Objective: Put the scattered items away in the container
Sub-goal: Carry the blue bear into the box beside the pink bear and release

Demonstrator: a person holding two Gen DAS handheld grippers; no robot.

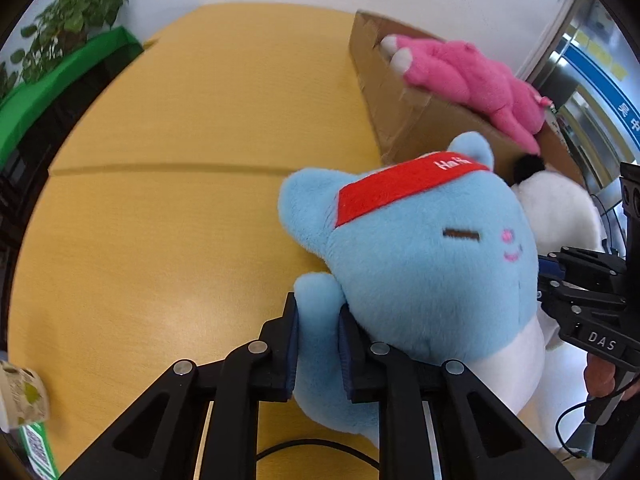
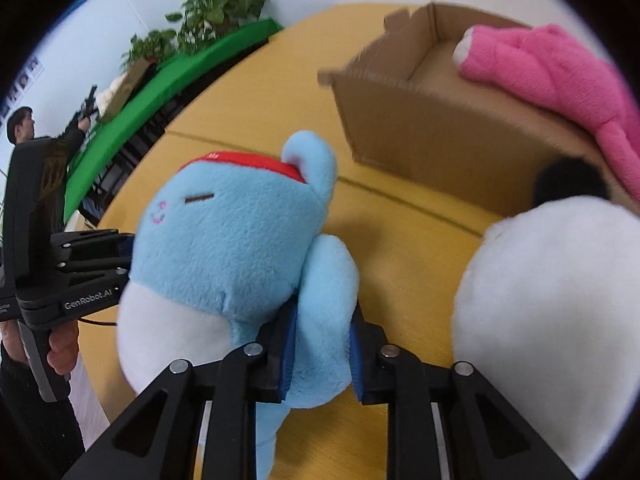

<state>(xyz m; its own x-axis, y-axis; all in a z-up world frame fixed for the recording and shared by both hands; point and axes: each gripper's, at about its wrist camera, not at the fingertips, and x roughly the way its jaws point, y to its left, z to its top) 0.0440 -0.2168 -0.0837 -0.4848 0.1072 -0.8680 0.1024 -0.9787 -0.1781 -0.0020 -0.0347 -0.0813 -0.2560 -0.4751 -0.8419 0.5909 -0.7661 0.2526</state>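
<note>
Hanging between the left gripper (image 1: pixel 318 344) and right gripper (image 2: pixel 324 346) (each clamped on one paw), the blue plush (image 1: pixel 420 264) is held just before the cardboard box (image 2: pixel 400 128)

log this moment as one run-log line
left gripper: shut on blue plush toy with red headband | right gripper: shut on same toy | pink plush: lying in brown cardboard box | white plush: on yellow table

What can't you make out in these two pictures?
- Box inside: right view, pink toy covers most; the edge cuts the rest.
- White toy: both views, face hidden, cut off by the frame.
- Blue toy headband lettering: blurred, partly turned away.
- Packets: left view, cut off at the edge.
</note>
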